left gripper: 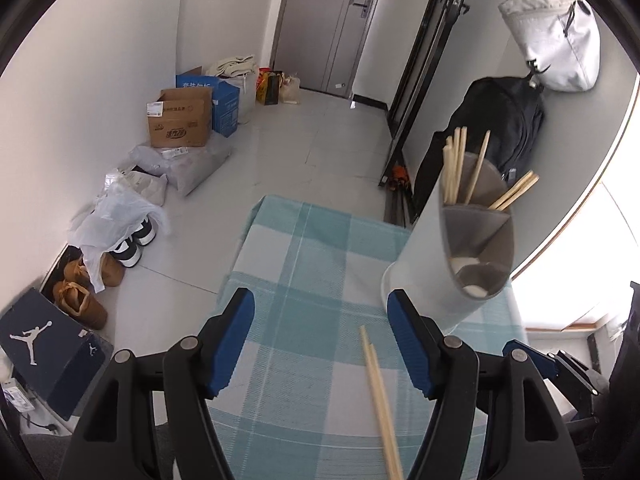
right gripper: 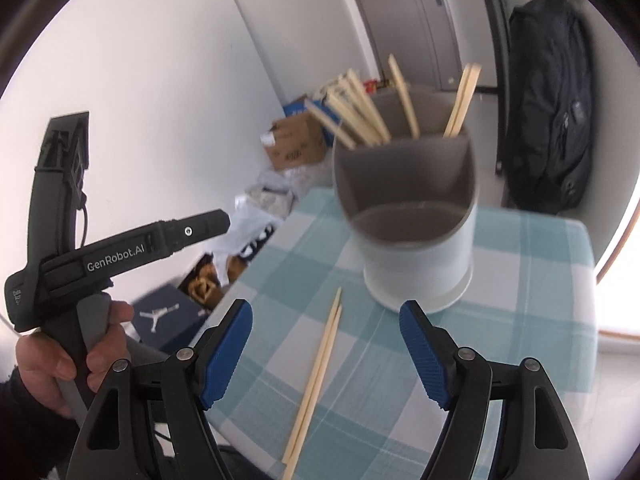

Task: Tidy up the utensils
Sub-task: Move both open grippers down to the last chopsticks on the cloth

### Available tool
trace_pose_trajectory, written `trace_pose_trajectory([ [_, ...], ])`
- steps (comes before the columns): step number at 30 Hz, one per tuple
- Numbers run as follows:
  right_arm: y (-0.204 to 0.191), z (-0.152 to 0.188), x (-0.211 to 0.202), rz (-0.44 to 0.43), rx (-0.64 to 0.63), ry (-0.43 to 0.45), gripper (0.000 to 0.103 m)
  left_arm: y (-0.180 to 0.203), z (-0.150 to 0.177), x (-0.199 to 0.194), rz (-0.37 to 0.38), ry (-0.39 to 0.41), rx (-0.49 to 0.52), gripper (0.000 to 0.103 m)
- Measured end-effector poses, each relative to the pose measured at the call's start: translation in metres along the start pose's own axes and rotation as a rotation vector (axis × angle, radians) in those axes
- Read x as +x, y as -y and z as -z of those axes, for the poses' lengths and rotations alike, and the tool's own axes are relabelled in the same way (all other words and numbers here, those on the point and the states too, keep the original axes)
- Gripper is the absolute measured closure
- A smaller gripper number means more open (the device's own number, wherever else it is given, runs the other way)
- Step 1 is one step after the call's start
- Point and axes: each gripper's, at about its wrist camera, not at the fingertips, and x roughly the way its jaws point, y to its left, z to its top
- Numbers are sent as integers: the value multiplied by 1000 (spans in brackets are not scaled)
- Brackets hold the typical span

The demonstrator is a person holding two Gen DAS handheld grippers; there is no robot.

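Note:
A pair of wooden chopsticks [left gripper: 380,400] lies on the blue-and-white checked tablecloth [left gripper: 304,248], between my left gripper's [left gripper: 320,344] open, empty jaws. The white utensil holder [left gripper: 452,240] with grey dividers stands at the right and holds several chopsticks [left gripper: 456,168]. In the right wrist view my right gripper [right gripper: 326,356] is open and empty above the same pair of chopsticks [right gripper: 320,372], with the holder [right gripper: 416,224] just beyond. The hand-held left gripper body [right gripper: 116,252] shows at the left.
The table's left edge drops to a floor with shoes [left gripper: 84,296], a shoe box [left gripper: 44,348], plastic bags [left gripper: 120,208] and cardboard boxes [left gripper: 180,120]. A black backpack [left gripper: 492,132] and a white bag [left gripper: 556,36] hang on the right wall.

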Motion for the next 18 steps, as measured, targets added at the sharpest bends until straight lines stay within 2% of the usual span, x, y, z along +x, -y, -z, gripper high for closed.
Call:
trace_pose_trajectory([
  [1,0,1,6,5,-2,-16,27,0,2,0,-8,5,4,38],
  [4,0,4,27,19,1,-85,35,-4,6,3,-45,21,11,24],
  [6,1,4,41,46,-2,-134,43,-10,6,5,-42,23,-17,24],
  [8,0,5,51,62,-3,-170,44,-14,6,8,-26,10,-27,24],
  [10,-1,5,63,76,-14,-209,49,-17,6,9,-40,7,-29,24],
  [11,-2,5,67,84,-24,-222,55,-19,6,10,-37,1,-32,24],
  [18,-5,11,88,156,-75,-295,69,-28,6,11,-30,-14,-63,24],
])
